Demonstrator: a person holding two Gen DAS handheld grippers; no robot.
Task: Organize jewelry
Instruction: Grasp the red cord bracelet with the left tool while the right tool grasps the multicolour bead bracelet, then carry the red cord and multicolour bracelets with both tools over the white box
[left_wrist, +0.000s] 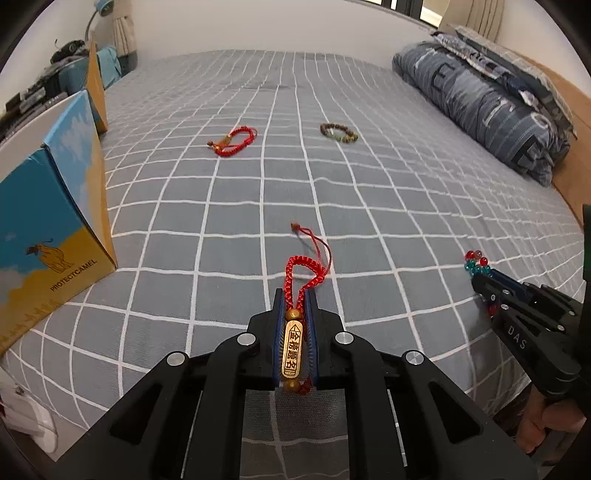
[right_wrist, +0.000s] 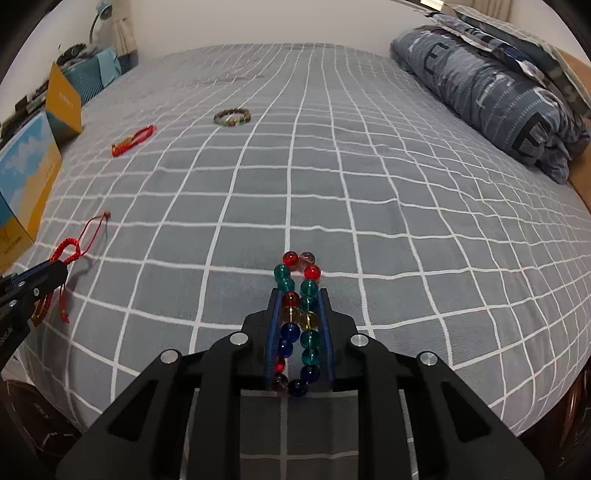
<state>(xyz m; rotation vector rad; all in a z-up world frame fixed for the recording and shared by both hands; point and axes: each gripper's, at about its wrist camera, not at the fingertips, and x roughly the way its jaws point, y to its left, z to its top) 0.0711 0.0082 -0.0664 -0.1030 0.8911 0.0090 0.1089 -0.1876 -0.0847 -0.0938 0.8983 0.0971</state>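
1. Gripping is complete on both sides: the left tongs (left_wrist: 294, 295) are closed on the red cord bracelet with the gold tag (left_wrist: 293, 345), and the right tongs (right_wrist: 299, 295) are closed on the coloured glass-bead bracelet (right_wrist: 300, 317), squeezed into a double row.
2. Both pieces are held at the near edge of the bed (left_wrist: 332, 192); the red cord's loop hangs forward, clear of the sheet.
3. The pickup step is judged finished. Carrying to the open shoe box (left_wrist: 55, 221) at the left is likely called for next, with both grips kept firm.
4. Two items are left on the checked sheet, well apart: a second red bracelet (left_wrist: 233, 141) and a brown-green bead bracelet (left_wrist: 338, 132).
5. A folded quilt (left_wrist: 487, 107) is seen along the right side; clutter stands beyond the box.
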